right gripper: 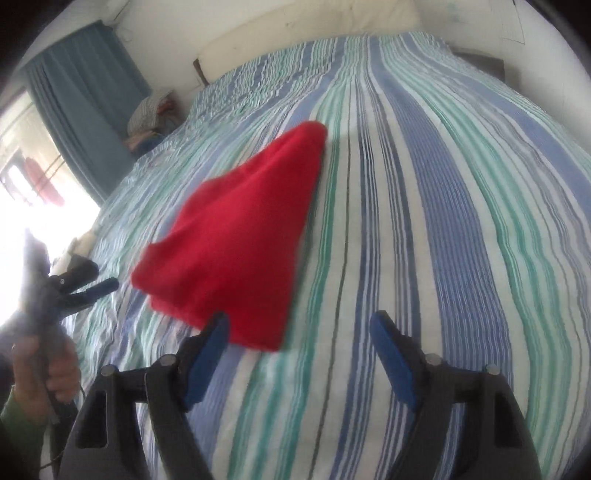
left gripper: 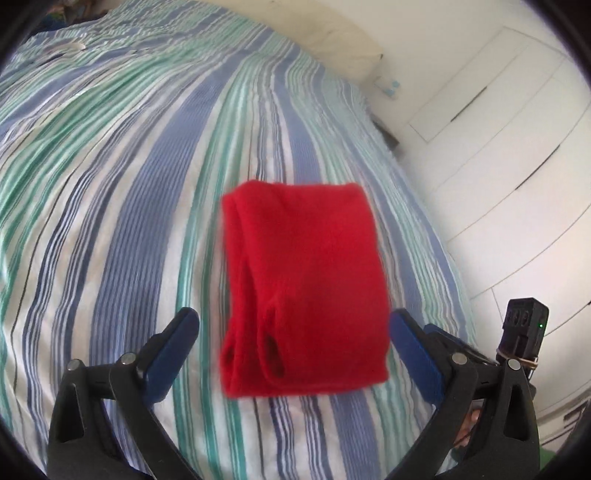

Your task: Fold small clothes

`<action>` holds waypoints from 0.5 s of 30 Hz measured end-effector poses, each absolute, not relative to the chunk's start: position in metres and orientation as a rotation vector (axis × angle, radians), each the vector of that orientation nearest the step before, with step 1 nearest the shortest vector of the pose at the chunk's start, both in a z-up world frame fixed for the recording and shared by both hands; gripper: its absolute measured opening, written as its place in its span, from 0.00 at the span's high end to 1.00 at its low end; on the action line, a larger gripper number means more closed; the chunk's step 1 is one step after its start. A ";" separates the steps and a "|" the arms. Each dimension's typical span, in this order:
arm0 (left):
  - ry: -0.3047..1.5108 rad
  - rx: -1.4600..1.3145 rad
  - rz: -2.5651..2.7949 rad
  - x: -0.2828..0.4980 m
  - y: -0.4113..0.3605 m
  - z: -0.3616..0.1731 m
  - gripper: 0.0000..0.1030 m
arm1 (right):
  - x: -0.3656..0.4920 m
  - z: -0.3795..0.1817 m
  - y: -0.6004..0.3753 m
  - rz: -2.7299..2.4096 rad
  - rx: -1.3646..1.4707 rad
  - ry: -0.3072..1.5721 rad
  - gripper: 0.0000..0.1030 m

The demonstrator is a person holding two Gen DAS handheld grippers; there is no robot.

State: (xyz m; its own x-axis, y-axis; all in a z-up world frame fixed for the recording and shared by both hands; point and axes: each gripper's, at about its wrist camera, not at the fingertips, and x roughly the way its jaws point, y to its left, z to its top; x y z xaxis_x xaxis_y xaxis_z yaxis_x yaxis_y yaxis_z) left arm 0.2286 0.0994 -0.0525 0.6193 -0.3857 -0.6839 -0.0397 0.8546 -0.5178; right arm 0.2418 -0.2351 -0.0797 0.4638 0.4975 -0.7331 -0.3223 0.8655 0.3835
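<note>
Both wrist views angled down, near bed (left gripper: 110,184); sharing red garment (left gripper: 303,288)

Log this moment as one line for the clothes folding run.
red garment: folded, on striped bedspread | left claw: open, empty | right claw: open, empty

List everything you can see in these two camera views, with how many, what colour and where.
Folded garment: one, red, lying on the bedspread in front of both grippers.
Bedspread: one, blue, green and white stripes, covering the bed.
Headboard: one, cream, at the far end of the bed.
Curtain: one, blue-grey, by the bright window in the right wrist view.
Pile of clothes: one, mixed colours, beside the bed near the curtain.
Cupboard doors: several, white, beside the bed in the left wrist view.
Left gripper: one, black with blue pads, open, the garment's near end between its fingers.
Right gripper: one, black with blue pads, open, empty.
Hand: one, green sleeve, holding the left gripper.
</note>
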 end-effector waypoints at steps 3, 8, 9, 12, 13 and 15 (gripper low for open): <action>0.996 -0.441 -0.139 0.271 0.096 -0.080 0.01 | 0.289 -0.077 -0.213 0.548 0.250 0.963 0.17; 1.095 -0.480 -0.063 0.281 0.110 -0.121 0.02 | 0.356 -0.118 -0.185 0.576 0.379 1.084 0.19; 1.093 -0.490 -0.072 0.281 0.109 -0.122 0.07 | 0.361 -0.130 -0.181 0.581 0.412 1.112 0.36; 1.127 -0.442 -0.177 0.285 0.086 -0.124 0.76 | 0.357 -0.138 -0.145 0.543 0.194 1.120 0.64; 1.119 -0.397 -0.157 0.285 0.081 -0.120 0.78 | 0.348 -0.130 -0.125 0.522 0.022 1.069 0.66; 1.083 -0.346 -0.159 0.282 0.076 -0.105 0.83 | 0.328 -0.114 -0.095 0.499 -0.203 0.976 0.70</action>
State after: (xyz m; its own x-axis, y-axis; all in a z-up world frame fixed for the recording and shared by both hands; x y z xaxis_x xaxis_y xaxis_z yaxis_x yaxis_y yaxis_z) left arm 0.2815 0.0756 -0.1046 0.4643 -0.2942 -0.8354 -0.0414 0.9350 -0.3522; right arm 0.3280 -0.0947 -0.1137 0.4587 0.3125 -0.8319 -0.4909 0.8694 0.0559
